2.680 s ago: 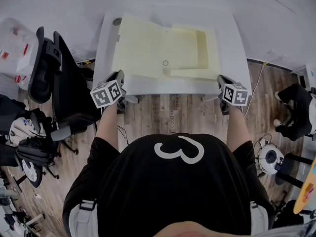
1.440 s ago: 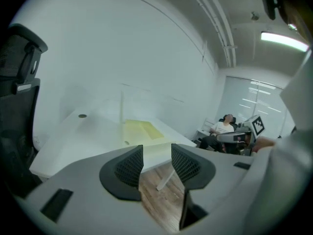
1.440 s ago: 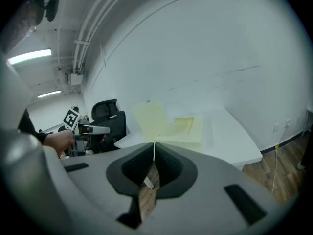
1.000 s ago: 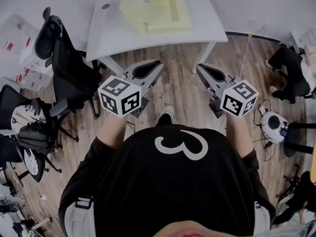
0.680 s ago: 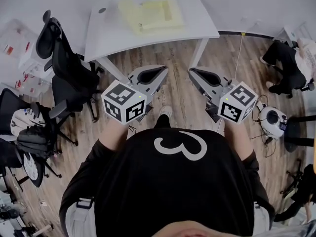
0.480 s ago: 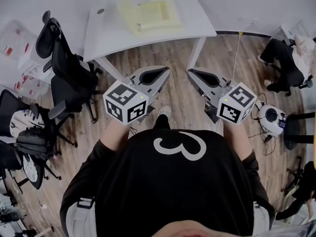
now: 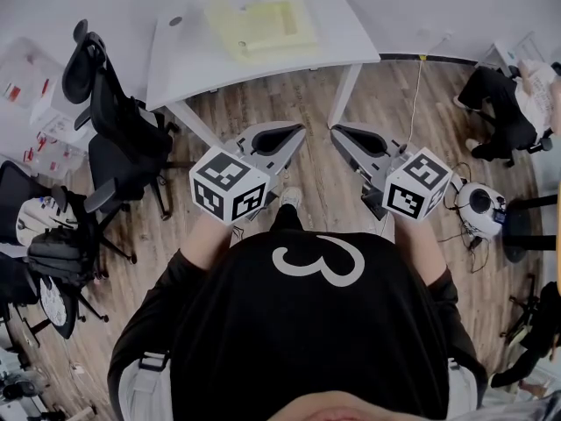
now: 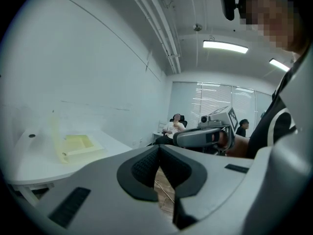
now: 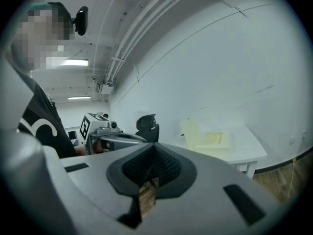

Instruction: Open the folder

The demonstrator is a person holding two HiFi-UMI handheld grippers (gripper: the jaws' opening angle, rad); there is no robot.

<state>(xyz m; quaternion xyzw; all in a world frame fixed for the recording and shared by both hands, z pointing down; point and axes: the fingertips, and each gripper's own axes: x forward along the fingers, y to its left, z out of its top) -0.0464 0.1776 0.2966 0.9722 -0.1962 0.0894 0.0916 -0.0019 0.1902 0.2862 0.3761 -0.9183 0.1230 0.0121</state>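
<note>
The pale yellow folder (image 7: 263, 24) lies open on the white table (image 7: 351, 46) at the top of the head view, one flap standing up at its left side. Both grippers hang in the air over the wooden floor, well short of the table and close to the person's chest. The left gripper (image 7: 294, 132) is shut with nothing between its pads. The right gripper (image 7: 344, 134) is shut and empty too. In the left gripper view the folder (image 8: 73, 145) shows far off at the left; in the right gripper view the folder (image 9: 208, 138) shows at the right.
Black office chairs (image 7: 105, 121) and bags stand left of the table. A white table leg (image 7: 344, 95) slants down to the floor ahead of the grippers. A round white device (image 7: 478, 204) with cables sits on the floor at the right. A seated person (image 8: 175, 126) is far behind.
The person has backed away from the table, so the folder looks smaller and farther. Both grippers came back toward the body and nearer each other. The folder has stayed open.
</note>
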